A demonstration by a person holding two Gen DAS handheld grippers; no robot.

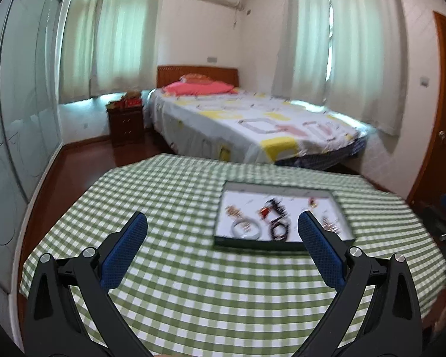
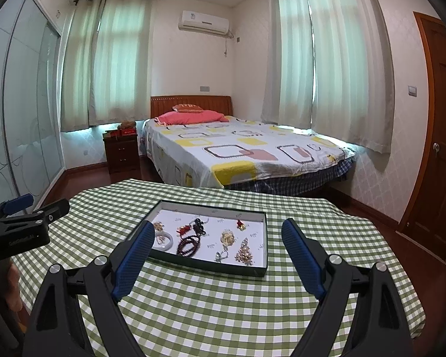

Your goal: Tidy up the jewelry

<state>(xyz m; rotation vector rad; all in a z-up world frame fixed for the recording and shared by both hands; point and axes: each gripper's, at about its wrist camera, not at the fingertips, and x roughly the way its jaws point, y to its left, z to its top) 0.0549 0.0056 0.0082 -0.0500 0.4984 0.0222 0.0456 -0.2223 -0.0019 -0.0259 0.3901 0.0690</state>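
On the green-checked cloth counter (image 2: 223, 312) sat a shallow dark-rimmed white-lined tray (image 2: 260, 270) holding beads, a white bangle (image 2: 171, 242) and gold pieces. Both the left tool (image 1: 222, 223) and right tool (image 2: 215, 230) hovered nearby, spread wide, holding nothing.

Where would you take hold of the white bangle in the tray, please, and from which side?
Probably the white bangle is best pinched across its band on the arc facing the tray's middle. It lies flat in the tray's near-left corner with a gold piece beside it, so the right gripper, open, should come from above, one finger inside the ring.
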